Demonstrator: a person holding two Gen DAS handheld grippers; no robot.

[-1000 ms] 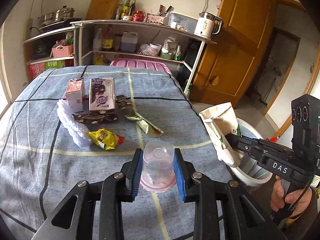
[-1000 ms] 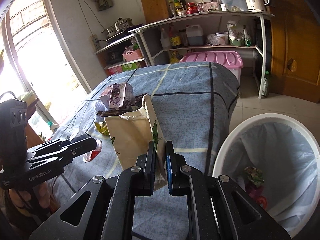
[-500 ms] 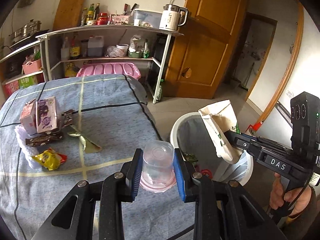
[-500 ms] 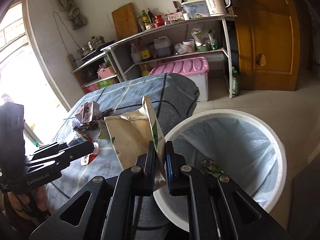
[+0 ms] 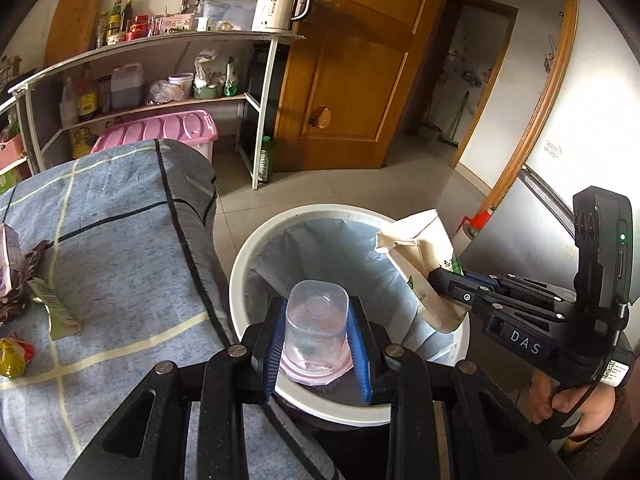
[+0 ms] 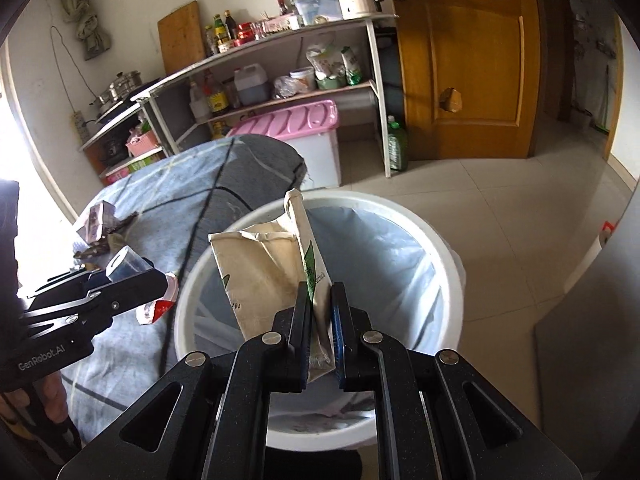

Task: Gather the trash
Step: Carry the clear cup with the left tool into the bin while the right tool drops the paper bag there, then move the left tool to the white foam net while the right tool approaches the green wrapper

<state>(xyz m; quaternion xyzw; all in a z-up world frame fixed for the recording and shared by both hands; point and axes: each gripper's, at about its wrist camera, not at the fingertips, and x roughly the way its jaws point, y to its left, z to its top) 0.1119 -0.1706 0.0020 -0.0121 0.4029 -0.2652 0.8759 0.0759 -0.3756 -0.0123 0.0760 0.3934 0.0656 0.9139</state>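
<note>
Clear plastic cup (image 5: 314,322), inverted, sat clamped between left tongs (image 5: 316,344); beige paper bag (image 6: 272,276) stood pinched in right tongs (image 6: 320,328), both above the white lined bin (image 5: 256,248).

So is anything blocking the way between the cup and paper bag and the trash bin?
Nothing visible does. The left gripper holds the clear plastic cup and the right gripper the paper bag above the white bin, whose lined mouth is open.

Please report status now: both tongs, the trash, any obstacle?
Left tongs shut on cup. Right tongs shut on carton. Both above bin. No obstacle seen.
</note>
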